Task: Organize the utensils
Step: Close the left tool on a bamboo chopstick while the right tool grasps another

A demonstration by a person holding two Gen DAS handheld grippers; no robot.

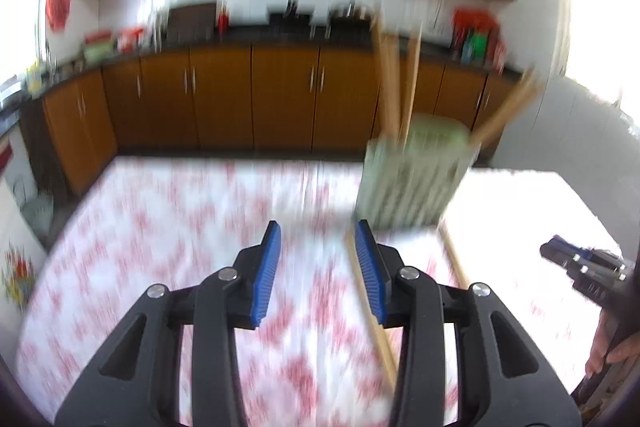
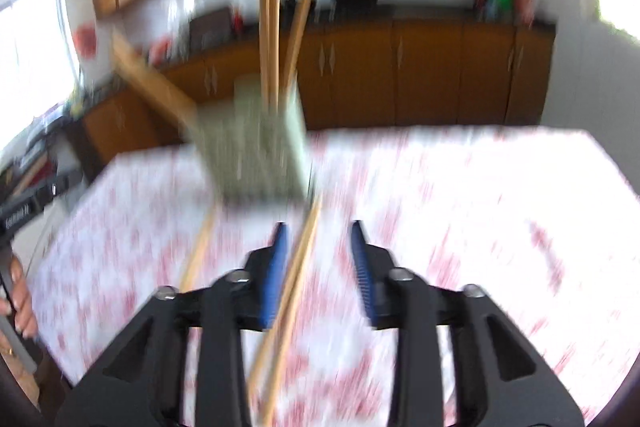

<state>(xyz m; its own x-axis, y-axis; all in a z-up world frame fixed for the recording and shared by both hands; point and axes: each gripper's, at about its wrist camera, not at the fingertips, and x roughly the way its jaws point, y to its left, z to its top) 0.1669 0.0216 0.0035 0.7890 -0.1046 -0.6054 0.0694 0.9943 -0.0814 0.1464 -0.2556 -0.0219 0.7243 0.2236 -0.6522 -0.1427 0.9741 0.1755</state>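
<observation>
Both views are motion-blurred. A pale green slotted utensil holder [image 1: 412,175] stands on the table with several wooden chopsticks [image 1: 390,83] sticking up out of it; it also shows in the right wrist view [image 2: 260,151]. Loose chopsticks [image 1: 372,311] lie on the cloth in front of it, one beside my left gripper's right finger, another [image 1: 454,253] further right. My left gripper [image 1: 318,239] is open and empty. My right gripper [image 2: 320,239] is open, with two chopsticks [image 2: 296,275] lying on the table below, between its fingers. A third chopstick [image 2: 200,251] lies to its left.
The table carries a white cloth with a red pattern [image 1: 160,247]. The right gripper shows at the right edge of the left wrist view [image 1: 584,267]. Orange kitchen cabinets [image 1: 280,95] and a cluttered dark counter [image 1: 280,31] stand behind the table.
</observation>
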